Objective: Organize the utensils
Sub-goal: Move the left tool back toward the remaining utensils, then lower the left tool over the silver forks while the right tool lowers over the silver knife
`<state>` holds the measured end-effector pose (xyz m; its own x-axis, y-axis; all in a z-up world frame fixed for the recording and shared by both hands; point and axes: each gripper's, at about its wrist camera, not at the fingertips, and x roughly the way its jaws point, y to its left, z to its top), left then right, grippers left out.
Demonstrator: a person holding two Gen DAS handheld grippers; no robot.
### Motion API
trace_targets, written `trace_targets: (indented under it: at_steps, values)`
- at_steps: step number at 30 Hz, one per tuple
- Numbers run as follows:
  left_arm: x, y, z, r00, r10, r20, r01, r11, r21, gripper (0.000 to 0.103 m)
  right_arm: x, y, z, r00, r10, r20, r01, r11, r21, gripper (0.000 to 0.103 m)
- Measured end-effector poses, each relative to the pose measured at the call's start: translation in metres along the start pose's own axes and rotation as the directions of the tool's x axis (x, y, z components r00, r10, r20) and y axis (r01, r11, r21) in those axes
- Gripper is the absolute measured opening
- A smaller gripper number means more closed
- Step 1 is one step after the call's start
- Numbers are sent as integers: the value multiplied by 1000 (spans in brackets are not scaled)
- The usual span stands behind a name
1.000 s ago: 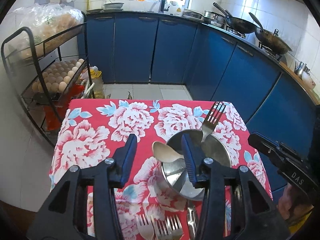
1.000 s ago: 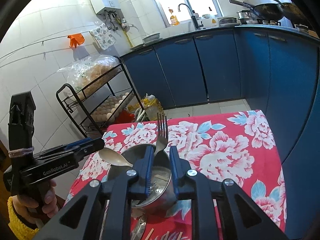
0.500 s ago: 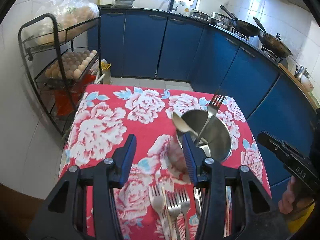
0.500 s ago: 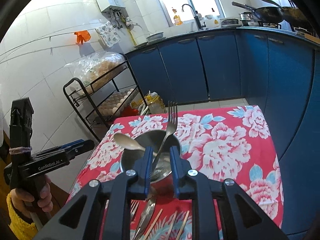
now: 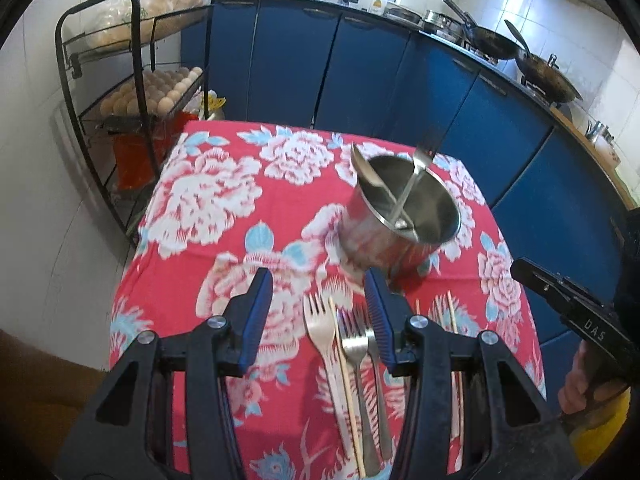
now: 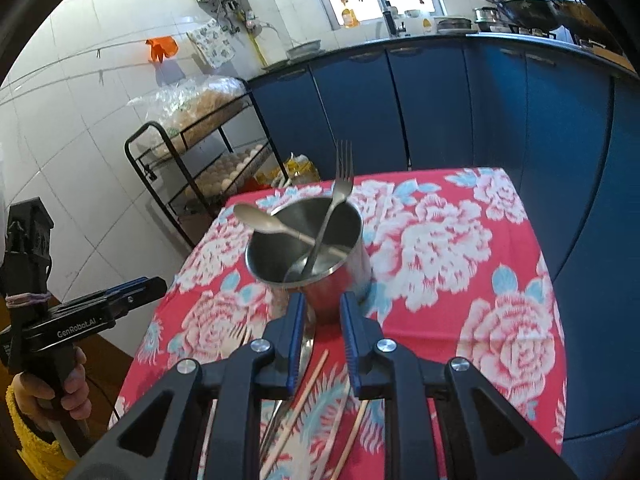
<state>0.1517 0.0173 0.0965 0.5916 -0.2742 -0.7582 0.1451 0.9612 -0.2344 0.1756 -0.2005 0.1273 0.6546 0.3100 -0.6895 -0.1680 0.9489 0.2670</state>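
Observation:
A steel cup stands on the red flowered tablecloth with a spoon and a fork leaning inside it. Several forks and a chopstick lie flat near the front edge. My left gripper hangs open above these forks, short of the cup, with nothing between its pads. My right gripper has a narrow gap with nothing in it, just in front of the cup's base. More chopsticks and a shiny blade lie under it.
A black wire rack with trays of eggs stands beside the table's far left corner. Blue cabinets run behind and along the right, with woks on the stove. A hand holds the left gripper's handle.
Both grippers have drawn back from the cup toward the table's near edge. The cup now sits farther away, and the loose forks and chopsticks have come into view beneath them.

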Motion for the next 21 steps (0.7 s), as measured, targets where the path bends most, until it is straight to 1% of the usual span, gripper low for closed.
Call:
trace_targets:
  at_steps: [4, 10, 13, 15, 21]
  values:
    - [0, 4, -11, 1000, -7, -27, 7, 1000, -18, 43, -3, 1, -11, 1000, -8, -25, 8, 1000, 6, 21]
    - [7, 9, -28, 997, 14, -71, -16, 1000, -27, 43, -6, 0, -28, 998, -10, -65, 12, 1000, 21, 21]
    - [14, 10, -36, 995, 16, -95, -19, 999, -29, 43, -6, 0, -35, 996, -14, -86, 16, 1000, 25, 25]
    - [20, 9, -40, 993, 23, -113, -26, 999, -27, 43, -5, 1, -39, 995, -21, -98, 24, 999, 23, 25]
    - [29, -1, -49, 990, 3, -142, -5, 1000, -15, 43, -3, 0, -50, 991, -21, -133, 24, 999, 22, 26]
